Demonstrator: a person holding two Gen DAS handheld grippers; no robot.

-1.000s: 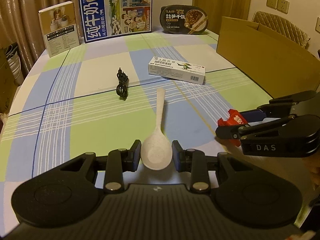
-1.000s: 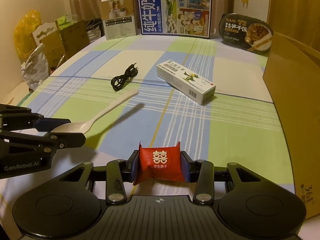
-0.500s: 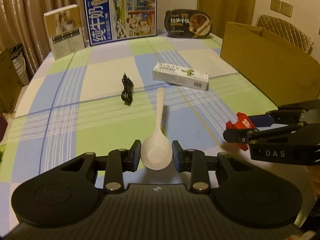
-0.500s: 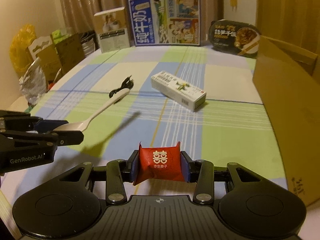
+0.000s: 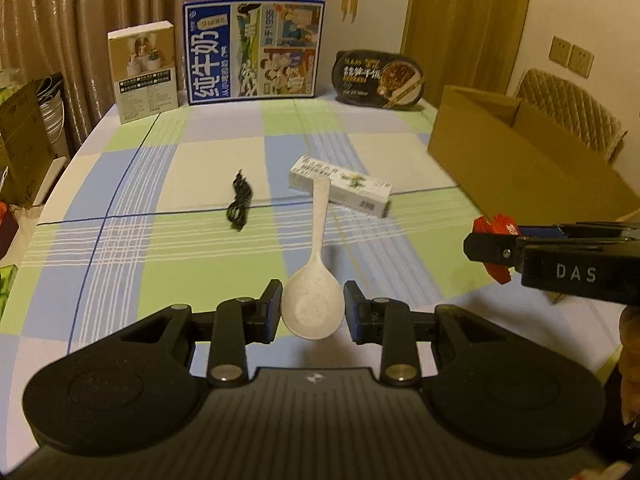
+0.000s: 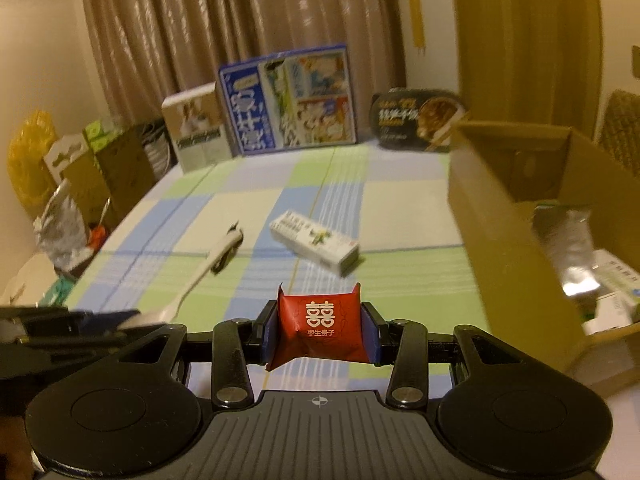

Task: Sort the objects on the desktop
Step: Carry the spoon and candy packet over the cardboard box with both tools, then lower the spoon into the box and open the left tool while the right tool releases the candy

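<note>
My left gripper (image 5: 313,308) is shut on the bowl of a white speckled spoon (image 5: 314,280), held above the checked tablecloth with its handle pointing away. My right gripper (image 6: 319,334) is shut on a red candy packet (image 6: 320,326), raised beside the open cardboard box (image 6: 504,232) at the right. The right gripper (image 5: 472,246) with the red packet (image 5: 486,225) also shows at the right of the left wrist view. A white carton (image 5: 340,190) and a coiled black cable (image 5: 239,206) lie on the table.
At the back stand a small beige box (image 5: 143,70), a large blue milk carton (image 5: 254,50) and a black instant-meal tub (image 5: 380,78). The cardboard box (image 5: 528,160) holds several items. Bags and cartons (image 6: 64,184) stand off the table's left edge.
Both grippers have risen with their loads. The right gripper has lifted and tilted toward the cardboard box, so its inside now shows. The spoon and the packet stay gripped.
</note>
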